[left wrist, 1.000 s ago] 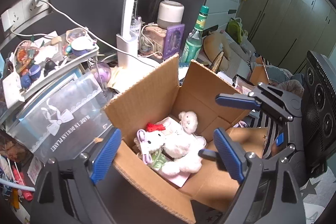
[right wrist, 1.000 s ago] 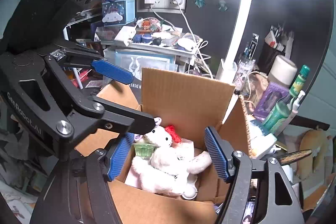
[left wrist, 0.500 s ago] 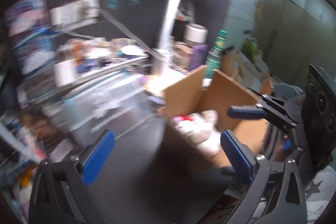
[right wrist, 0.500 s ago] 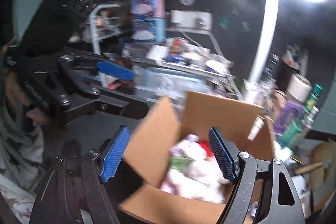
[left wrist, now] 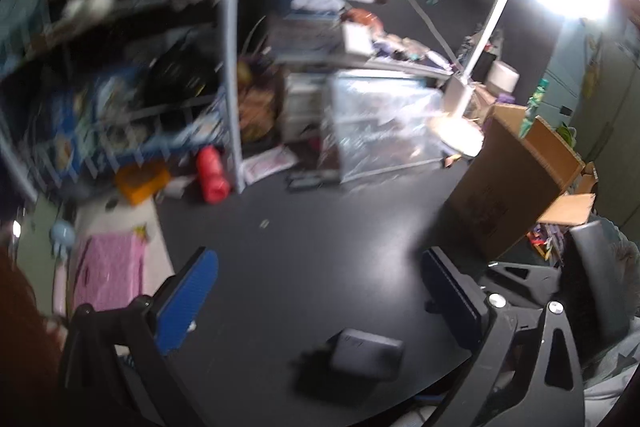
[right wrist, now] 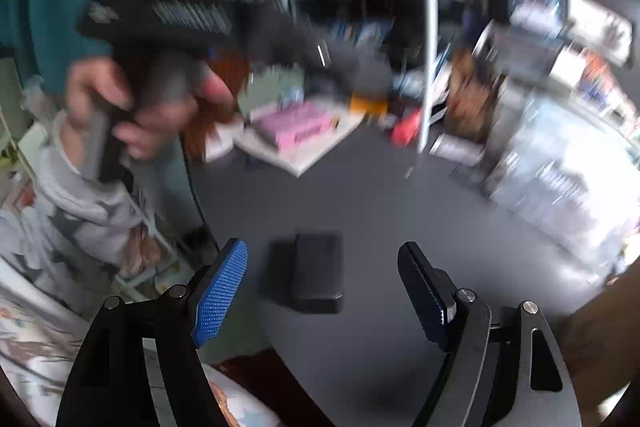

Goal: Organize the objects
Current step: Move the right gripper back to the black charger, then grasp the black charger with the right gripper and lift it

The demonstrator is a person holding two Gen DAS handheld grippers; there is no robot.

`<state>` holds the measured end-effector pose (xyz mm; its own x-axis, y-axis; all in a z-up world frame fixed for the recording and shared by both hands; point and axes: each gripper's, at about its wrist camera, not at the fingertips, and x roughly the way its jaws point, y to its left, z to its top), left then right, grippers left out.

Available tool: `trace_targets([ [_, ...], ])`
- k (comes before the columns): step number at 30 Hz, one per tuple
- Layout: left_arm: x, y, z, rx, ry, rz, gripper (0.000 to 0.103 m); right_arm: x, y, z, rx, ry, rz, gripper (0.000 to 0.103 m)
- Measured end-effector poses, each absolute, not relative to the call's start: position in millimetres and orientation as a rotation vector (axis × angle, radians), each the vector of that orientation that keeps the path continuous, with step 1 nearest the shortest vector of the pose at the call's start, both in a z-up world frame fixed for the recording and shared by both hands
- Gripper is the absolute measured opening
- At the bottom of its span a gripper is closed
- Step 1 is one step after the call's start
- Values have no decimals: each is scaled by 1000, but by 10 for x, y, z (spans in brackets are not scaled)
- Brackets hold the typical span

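Though blur hides all writing | both tools apart, empty | black box (right wrist: 316,273) between.

No lettering reads clearly: print on the cardboard box (left wrist: 505,187) and pink box (right wrist: 297,125) is blurred.

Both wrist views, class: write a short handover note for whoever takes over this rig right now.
Left tool: open, empty, over bare dark table.
Right tool: open, empty; the small black box lies on the table between and beyond its fingers, untouched.
Cardboard box: stands at the table's right side, flaps up; its contents are not visible from here.
Done: cannot tell from these views.
Left: probably pick up the black box; red roll and pink pack lie out too.
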<state>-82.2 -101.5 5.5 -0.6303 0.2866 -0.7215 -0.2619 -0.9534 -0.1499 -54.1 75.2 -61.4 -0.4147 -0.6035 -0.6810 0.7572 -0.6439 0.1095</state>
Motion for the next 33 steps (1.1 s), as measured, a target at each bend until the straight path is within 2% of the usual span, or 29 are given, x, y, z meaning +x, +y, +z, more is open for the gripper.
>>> trace_targets([
  [3, -703, -1180, -170, -1205, -72, 2595, 101, -553, 538, -967, 950, 319, -2124, 75],
  [5, -667, -1252, -314, -1247, -94, 2582, 101, -573, 430, -1146, 973, 360, -2136, 66],
  [7, -651, -1286, -433, -1284, -102, 2569, 101, -584, 351, -1272, 995, 418, -2135, 39],
  [11, -647, -1231, -631, -1329, -99, 2509, 101, -609, 361, -1357, 1000, 419, -2137, 38],
  [19, -664, -932, -875, -1287, -207, 2233, 101, -657, 416, -1342, 989, 369, -2140, 37],
  [25, -692, -636, -921, -1294, -142, 2171, 99, -722, 535, -1358, 999, 300, -2148, 37],
  [31, -747, -490, -900, -1325, -50, 2176, 84, -714, 635, -1311, 972, 278, -2170, 37],
  [33, -774, -467, -873, -1321, -27, 2189, 71, -709, 651, -1256, 950, 279, -2182, 37],
])
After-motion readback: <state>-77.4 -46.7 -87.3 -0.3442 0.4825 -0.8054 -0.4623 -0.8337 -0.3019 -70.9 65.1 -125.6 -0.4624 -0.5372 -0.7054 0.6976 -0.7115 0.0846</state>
